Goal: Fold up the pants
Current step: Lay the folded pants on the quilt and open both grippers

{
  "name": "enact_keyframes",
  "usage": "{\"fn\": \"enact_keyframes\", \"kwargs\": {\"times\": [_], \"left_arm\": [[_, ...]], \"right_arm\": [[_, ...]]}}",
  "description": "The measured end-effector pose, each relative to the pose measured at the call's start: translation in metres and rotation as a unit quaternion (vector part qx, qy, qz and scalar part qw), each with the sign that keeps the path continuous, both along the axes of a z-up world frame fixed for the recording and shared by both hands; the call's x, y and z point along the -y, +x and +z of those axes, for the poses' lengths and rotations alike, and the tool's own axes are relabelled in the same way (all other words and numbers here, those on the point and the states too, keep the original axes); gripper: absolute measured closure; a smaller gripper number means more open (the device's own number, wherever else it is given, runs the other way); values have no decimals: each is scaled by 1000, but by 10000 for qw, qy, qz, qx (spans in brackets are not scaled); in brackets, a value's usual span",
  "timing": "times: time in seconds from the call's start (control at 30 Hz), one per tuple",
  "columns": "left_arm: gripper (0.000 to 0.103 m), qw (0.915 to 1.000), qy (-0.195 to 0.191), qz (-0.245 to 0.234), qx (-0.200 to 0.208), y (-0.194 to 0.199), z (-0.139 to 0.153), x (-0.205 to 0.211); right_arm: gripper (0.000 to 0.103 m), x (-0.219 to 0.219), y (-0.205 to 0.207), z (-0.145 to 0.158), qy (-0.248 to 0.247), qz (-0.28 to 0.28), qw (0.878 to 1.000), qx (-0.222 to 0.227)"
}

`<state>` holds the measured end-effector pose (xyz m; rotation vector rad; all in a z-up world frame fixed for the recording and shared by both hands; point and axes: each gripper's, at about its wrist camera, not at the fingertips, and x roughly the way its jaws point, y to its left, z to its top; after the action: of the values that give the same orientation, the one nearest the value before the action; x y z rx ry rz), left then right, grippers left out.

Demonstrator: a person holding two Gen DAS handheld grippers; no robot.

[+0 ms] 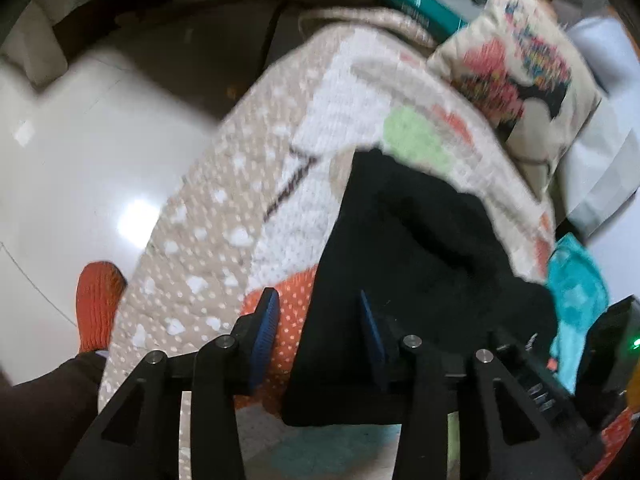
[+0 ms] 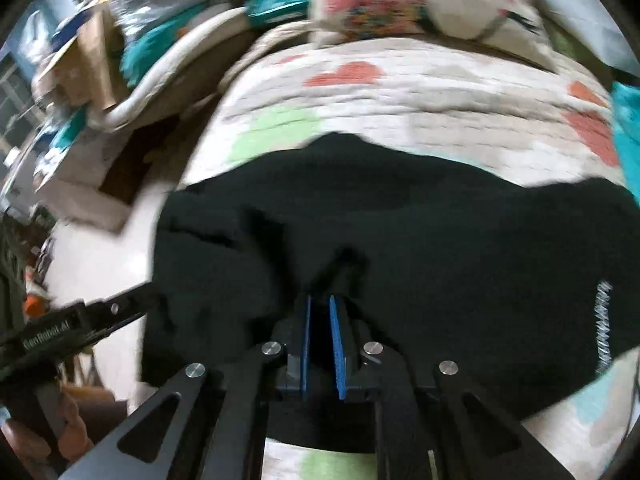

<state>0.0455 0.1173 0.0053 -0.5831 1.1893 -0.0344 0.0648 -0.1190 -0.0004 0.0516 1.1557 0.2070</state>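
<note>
Matt black cloth pants [image 2: 400, 232] on quilted bedspread [image 1: 224, 216].

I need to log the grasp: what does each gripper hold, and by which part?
The right gripper is shut on a pinch of the black pants, near their middle. The left gripper is open and holds nothing; the pants' edge lies between its fingers.

Pants [image 2: 400, 248] spread on quilt [image 2: 420, 96] atop bed, cushion [image 2: 420, 4] lying behind them. Left tongs [image 1: 316, 312] over the pants' left edge; right tongs [image 2: 320, 304] nearer their middle. Floor [image 1: 80, 160] left of bed.
</note>
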Motion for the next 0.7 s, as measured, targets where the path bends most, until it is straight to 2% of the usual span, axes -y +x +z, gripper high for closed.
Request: {"fn": "enact_keyframes", "kwargs": {"times": [0.03,0.1,0.2,0.27,0.3,0.33,0.43,0.53,0.63,0.7], "left_arm": [[63,9999,25,-25,-101,2,-6,3],[63,9999,116,-8,-57,3,-4,5],[63,9998,49,-13,211,5,11,6],[63,9981,94,-222,567,7,27,16],[63,9970,115,-346,681,9,33,22],[63,9949,136,-562,830,12,39,32],[62,9885,76,-1155,971,25,56,69],[57,9763,252,-1878,1045,35,74,122],[56,9582,408,-2643,1013,53,83,193],[54,9486,445,-2976,980,64,82,230]], "right_arm": [[91,14,1,-1,154,-234,9996,-51],[91,42,-4,3,443,-629,9970,-65],[89,84,-31,23,527,-988,9930,373],[78,111,-53,34,420,-1258,9891,634],[64,127,-65,37,447,-1463,9854,745],[56,144,-75,37,562,-1730,9799,825],[56,176,-87,31,978,-2332,9644,771],[56,185,-87,26,1290,-2430,9587,723],[54,189,-86,22,1323,-2485,9563,785],[53,195,-85,16,1478,-2652,9497,769]]}}
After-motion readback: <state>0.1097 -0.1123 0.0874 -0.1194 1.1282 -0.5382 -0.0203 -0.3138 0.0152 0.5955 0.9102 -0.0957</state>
